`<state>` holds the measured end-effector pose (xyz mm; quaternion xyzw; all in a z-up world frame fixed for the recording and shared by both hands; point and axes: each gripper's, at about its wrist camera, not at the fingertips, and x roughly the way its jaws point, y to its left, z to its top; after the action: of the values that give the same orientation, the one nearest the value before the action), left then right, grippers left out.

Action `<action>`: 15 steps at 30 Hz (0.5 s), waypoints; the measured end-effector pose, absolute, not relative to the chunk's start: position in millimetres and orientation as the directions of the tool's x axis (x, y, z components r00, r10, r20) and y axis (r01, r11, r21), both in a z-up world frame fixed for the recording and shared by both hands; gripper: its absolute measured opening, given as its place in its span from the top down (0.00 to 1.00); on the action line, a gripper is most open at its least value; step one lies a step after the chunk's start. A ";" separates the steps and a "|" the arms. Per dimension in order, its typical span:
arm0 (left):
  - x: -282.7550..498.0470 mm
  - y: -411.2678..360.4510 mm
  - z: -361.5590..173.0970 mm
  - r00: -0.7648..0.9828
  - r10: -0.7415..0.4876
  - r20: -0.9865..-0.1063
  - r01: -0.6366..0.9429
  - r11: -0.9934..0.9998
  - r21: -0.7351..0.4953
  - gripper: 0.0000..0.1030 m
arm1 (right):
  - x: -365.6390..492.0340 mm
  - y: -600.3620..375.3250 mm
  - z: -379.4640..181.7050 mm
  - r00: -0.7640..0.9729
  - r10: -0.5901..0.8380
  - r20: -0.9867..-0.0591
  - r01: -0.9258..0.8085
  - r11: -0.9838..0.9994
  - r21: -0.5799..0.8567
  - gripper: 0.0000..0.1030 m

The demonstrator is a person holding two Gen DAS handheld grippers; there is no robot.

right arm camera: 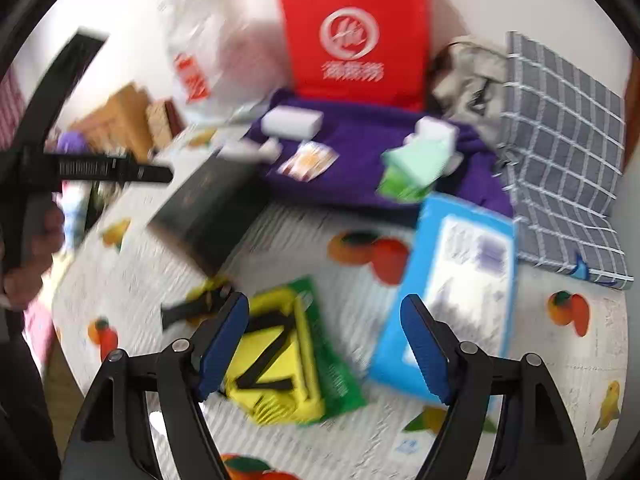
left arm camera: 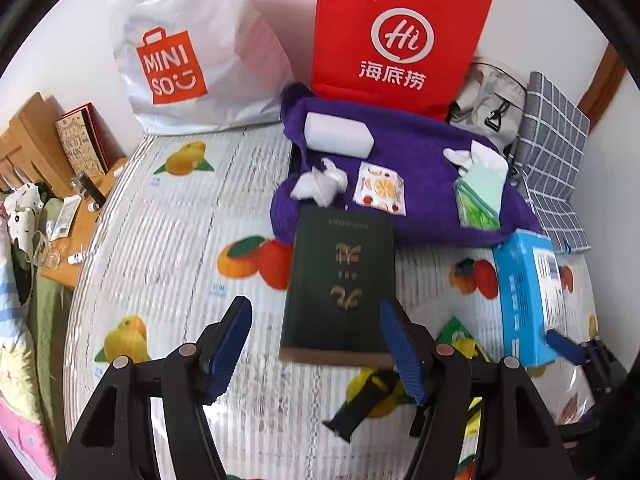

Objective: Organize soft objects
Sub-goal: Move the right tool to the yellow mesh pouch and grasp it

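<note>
A crinkled white plastic bag [left arm camera: 188, 52] printed "MINISO" in an orange panel leans on the wall beside a red paper bag [left arm camera: 396, 36] marked "Hi" above three Chinese characters. On the fruit-print bed cover [left arm camera: 160, 248] lies a folded purple towel [left arm camera: 404, 160] carrying a white foam block [left arm camera: 338, 135], a knotted white cloth [left arm camera: 320, 184], a fruit-patterned square packet [left arm camera: 380, 188] and a mint tissue pack [left arm camera: 480, 188]. A dark green book [left arm camera: 340, 280] with gold lettering lies just before it. The left tongs [left arm camera: 316, 344] and the right tongs [right arm camera: 324, 344] stand open, empty.
</note>
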<state>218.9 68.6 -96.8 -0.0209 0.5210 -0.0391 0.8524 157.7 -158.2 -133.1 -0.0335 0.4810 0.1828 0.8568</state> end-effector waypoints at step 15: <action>207.4 83.6 -129.2 0.412 -0.105 -0.905 0.053 0.994 -0.092 0.37 | 143.8 -117.5 -191.1 0.343 0.228 -0.911 -0.401 0.913 0.077 0.15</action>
<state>207.4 83.6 -129.2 -0.0244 0.5403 -0.0470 0.8398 143.8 -117.5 -191.1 -0.0804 0.5396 0.1927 0.8156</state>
